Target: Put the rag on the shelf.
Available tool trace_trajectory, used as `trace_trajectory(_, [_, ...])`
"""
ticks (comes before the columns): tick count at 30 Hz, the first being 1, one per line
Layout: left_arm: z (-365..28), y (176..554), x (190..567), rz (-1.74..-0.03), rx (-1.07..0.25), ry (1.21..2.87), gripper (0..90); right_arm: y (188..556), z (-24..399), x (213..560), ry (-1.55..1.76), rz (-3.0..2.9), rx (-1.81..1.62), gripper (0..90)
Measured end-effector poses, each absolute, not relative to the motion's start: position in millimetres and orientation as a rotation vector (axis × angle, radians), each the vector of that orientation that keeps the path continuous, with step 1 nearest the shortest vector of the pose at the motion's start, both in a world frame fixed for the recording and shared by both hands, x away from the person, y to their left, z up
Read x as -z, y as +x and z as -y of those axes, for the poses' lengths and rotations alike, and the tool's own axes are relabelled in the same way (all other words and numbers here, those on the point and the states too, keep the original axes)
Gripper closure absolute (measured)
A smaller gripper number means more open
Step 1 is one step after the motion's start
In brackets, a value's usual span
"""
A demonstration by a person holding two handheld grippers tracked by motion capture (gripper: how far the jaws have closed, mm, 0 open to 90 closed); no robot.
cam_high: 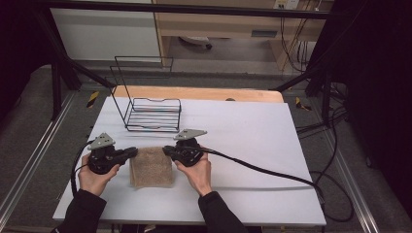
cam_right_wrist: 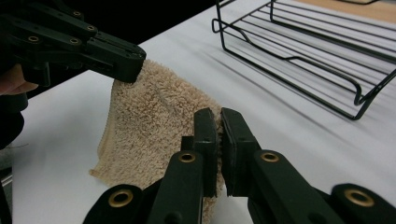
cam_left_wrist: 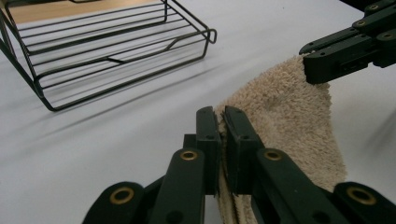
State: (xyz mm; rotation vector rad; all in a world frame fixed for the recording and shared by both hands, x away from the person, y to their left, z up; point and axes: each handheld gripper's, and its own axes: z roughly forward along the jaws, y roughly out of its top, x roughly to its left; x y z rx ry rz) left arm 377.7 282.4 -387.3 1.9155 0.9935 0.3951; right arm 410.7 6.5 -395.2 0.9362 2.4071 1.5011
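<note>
Towel [cam_high: 152,167], beige, lies near the front edge of the white table [cam_high: 252,145], and its two far corners are lifted. My left gripper [cam_high: 132,152] pinches the left far corner; my right gripper [cam_high: 166,149] pinches the right one. Farther, toward the back edge, stands a black wire rack [cam_high: 153,114], apart from the towel.

A lab or workshop set up for recording: a white-topped table [cam_high: 252,145] stands inside a black metal frame [cam_high: 194,8], with aluminium rails [cam_high: 29,160] along the grey floor and black cables [cam_high: 335,194] trailing off at right. Yellow-and-black hazard tape [cam_high: 92,98] marks the table's far corners. Plain wooden cabinets [cam_high: 218,24] line the back wall.
</note>
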Motion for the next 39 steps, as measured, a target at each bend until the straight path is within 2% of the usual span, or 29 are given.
trace_trajectory(39, [-278, 368, 336, -0.911, -0.542, 1.74, 84.9, 402, 5, 336, 0.777, -2.199, -1.631, 86.2])
